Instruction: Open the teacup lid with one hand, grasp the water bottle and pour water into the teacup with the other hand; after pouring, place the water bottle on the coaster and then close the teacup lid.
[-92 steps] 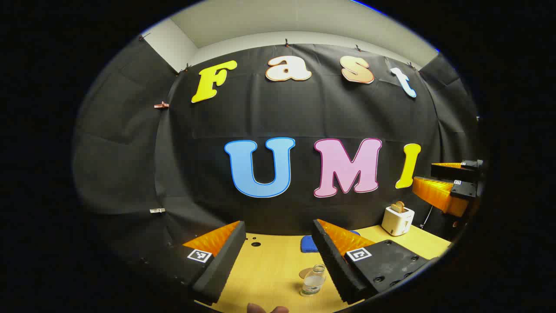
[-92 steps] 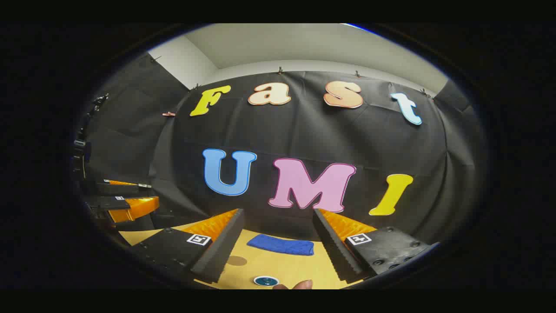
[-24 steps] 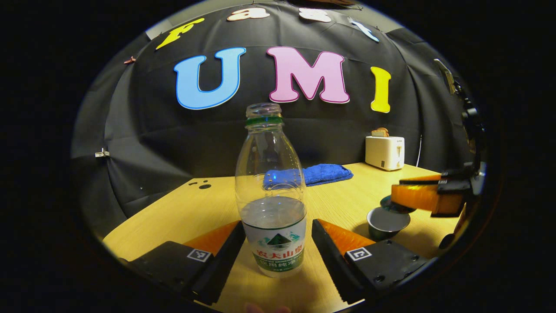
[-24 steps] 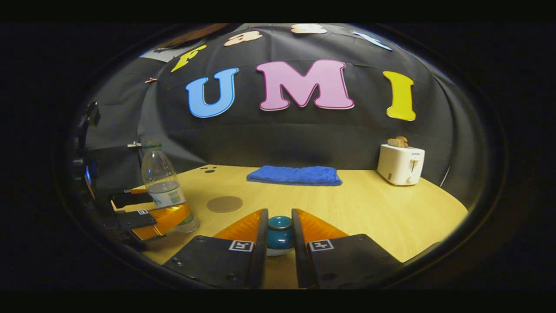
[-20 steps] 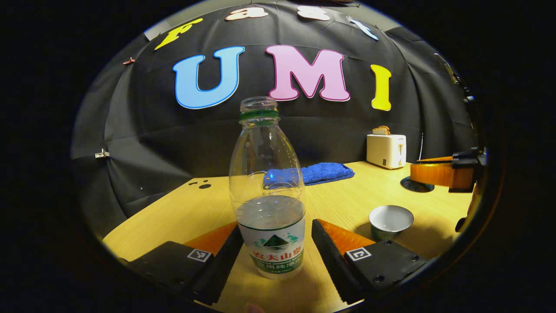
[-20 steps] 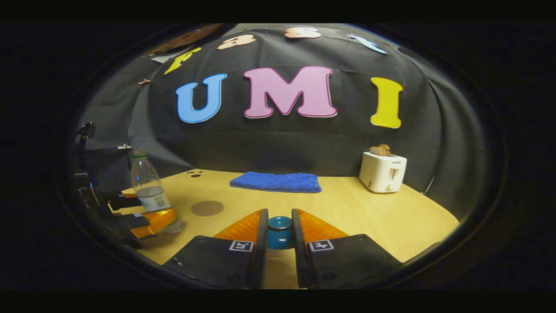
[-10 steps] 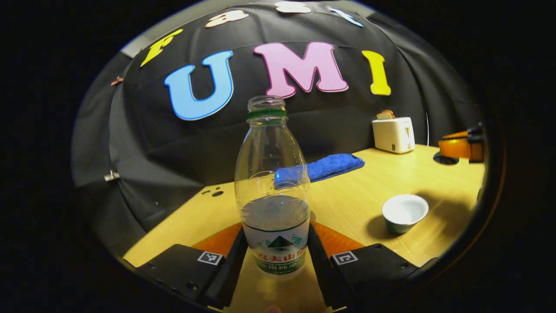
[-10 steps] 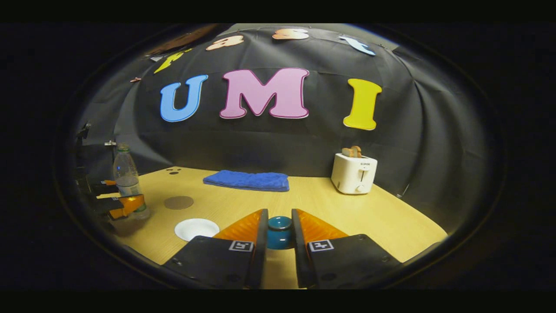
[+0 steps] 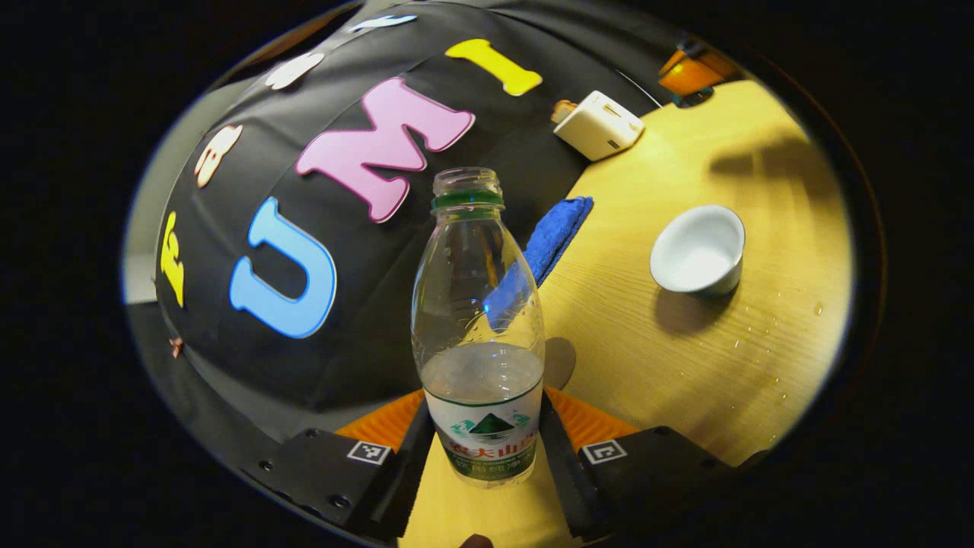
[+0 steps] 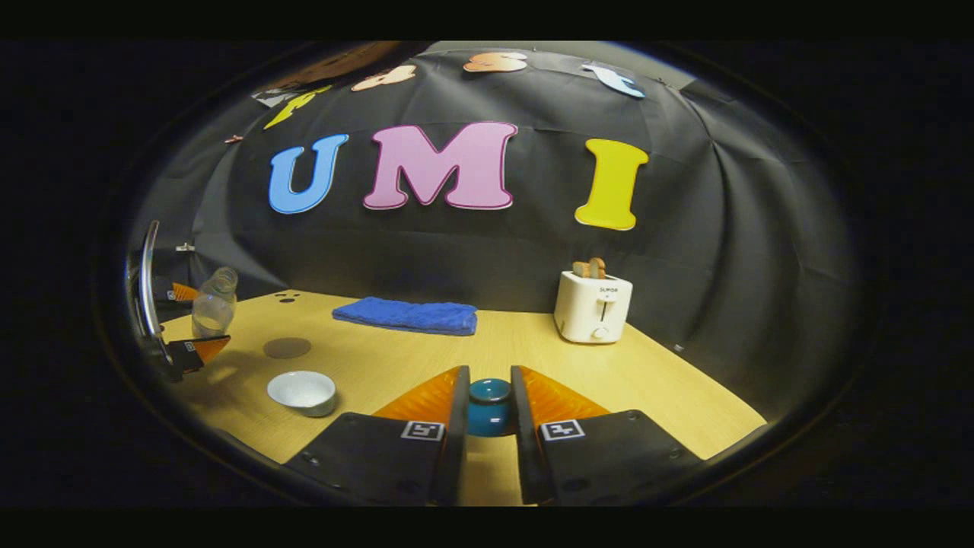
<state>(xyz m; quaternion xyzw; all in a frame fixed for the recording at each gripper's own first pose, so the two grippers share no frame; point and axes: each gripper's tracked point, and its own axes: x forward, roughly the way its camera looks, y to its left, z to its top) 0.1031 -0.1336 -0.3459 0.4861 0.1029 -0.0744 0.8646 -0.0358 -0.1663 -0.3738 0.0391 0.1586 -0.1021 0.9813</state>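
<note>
**Bottle tipping toward the open cup**

My left jaws pinch the bottle low on its label band, one pad on each side. The bottle is uncapped and roughly a third full. Seen from the right gripper view, the bottle leans with its mouth toward the cup, clear of the counter. In the left gripper view, the cup lies to the right of the mouth and apart from it; it looks empty. The bottle's long axis runs straight out from my jaws, so I judge the pour depends on carrying the mouth sideways over the rim before tilting further. Droplets on the wood beside the cup suggest spill is a risk. My right jaws are closed on the lid by its knob, held off to the right of the cup. The coaster lies beyond the cup, near the bottle.
</note>
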